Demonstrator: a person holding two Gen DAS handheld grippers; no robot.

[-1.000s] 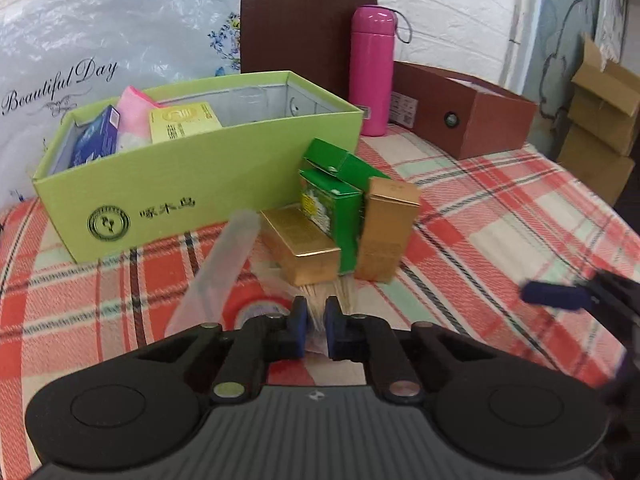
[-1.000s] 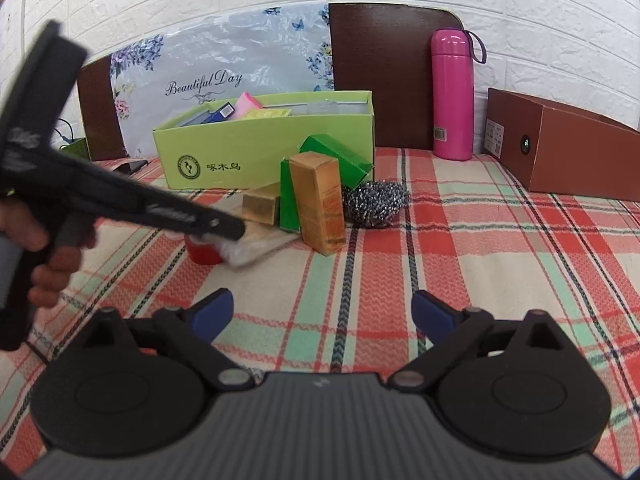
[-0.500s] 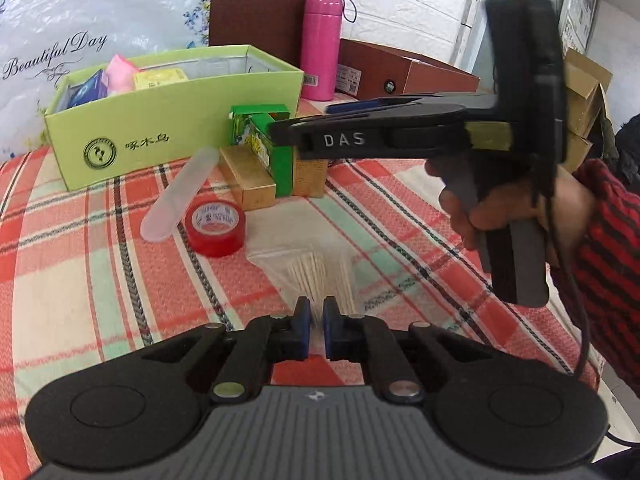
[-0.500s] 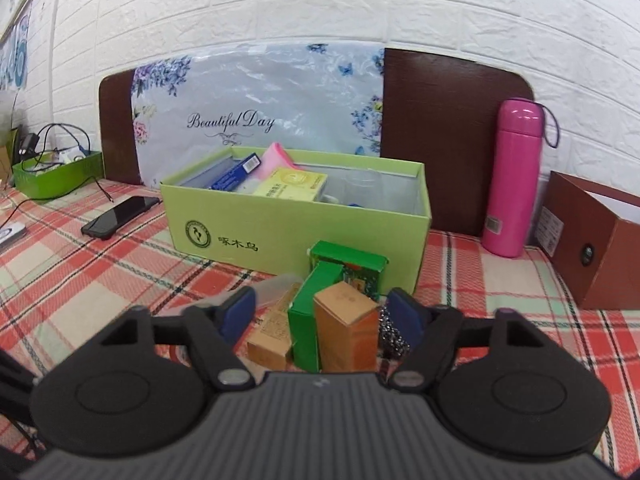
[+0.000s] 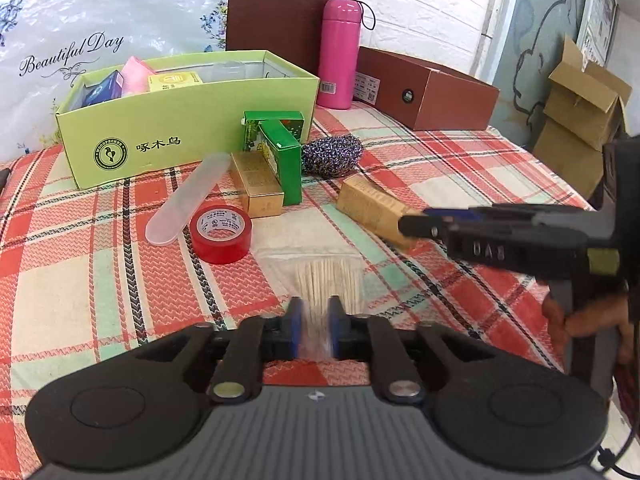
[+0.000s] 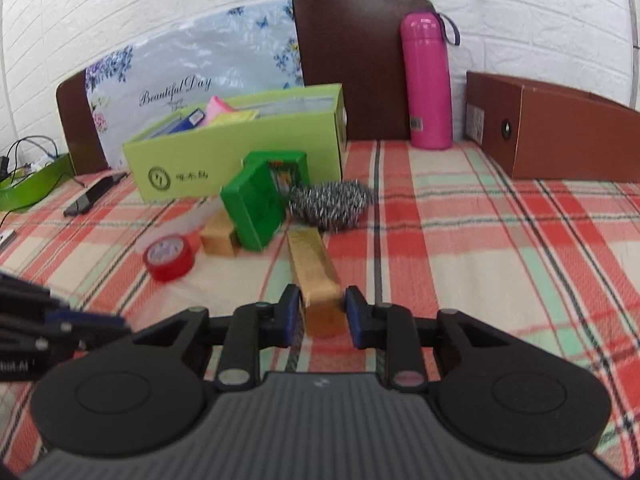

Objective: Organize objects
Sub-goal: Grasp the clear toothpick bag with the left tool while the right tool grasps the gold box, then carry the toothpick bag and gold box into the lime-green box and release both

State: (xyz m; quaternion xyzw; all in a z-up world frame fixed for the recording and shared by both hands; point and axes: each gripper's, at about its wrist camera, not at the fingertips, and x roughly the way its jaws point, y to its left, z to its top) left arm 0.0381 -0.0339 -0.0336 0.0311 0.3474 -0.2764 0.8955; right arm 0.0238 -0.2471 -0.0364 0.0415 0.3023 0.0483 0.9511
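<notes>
The right gripper (image 6: 322, 312) is closing its jaws on the near end of the long gold-brown cardboard carton (image 6: 314, 268), which lies flat on the red, green and cream checked tablecloth (image 6: 500, 248), in front of and a little right of the open lime-green cardboard storage box (image 6: 240, 160); the pads sit at the carton's two long sides, though whether they already press is hard to tell. The carton looks light and stiff, but thin-walled, so a firm pinch may dent it; holding it at one end also leaves most of its length free to droop, and a hold nearer the middle would probably steady it. The left gripper (image 5: 314, 328) is opening, with the edge of a clear plastic bag of pale wooden toothpicks (image 5: 328, 280) between its pads, in front of the lime-green box and nearer the camera than everything else. That bag is soft and slippery, and its contents will likely shift. Close in front of the lime-green box are a red roll of tape (image 5: 221, 233), a frosted plastic tube (image 5: 188, 196), green cartons (image 5: 276, 148), a smaller gold carton (image 5: 258, 186) and a steel-wool scourer (image 5: 332, 155)
</notes>
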